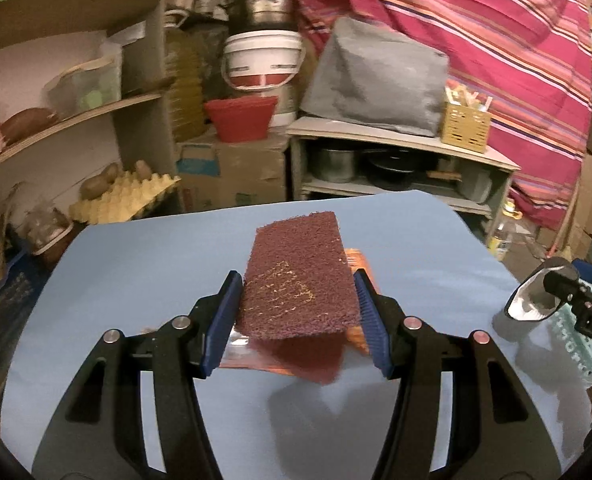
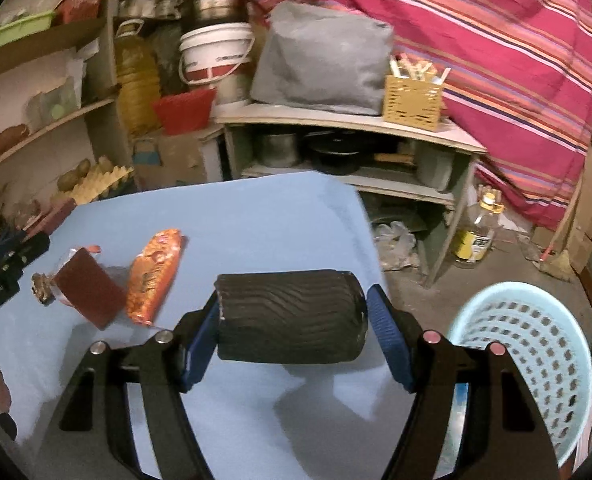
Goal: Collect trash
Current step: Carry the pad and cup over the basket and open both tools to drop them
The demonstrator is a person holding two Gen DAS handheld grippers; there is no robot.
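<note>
My left gripper [image 1: 297, 316] is shut on a maroon scouring pad [image 1: 297, 276] and holds it above the blue table [image 1: 136, 264]. Under it lie an orange wrapper [image 1: 355, 264] and a second maroon pad [image 1: 307, 356]. My right gripper [image 2: 292, 320] is shut on a black ribbed paper cup [image 2: 290, 316], held sideways above the table's right part. In the right wrist view the orange wrapper [image 2: 154, 276], a maroon pad [image 2: 90, 286] and a small brown wrapper [image 2: 42, 288] lie on the table [image 2: 256, 224] at the left. A light blue perforated basket [image 2: 535, 356] stands at the right.
Shelves with an egg tray [image 1: 124, 196] and jars stand to the left. A low shelf [image 1: 399, 140] with pots stands behind the table. A bottle [image 2: 477, 232] stands on the floor. The basket's edge also shows in the left wrist view [image 1: 571, 340].
</note>
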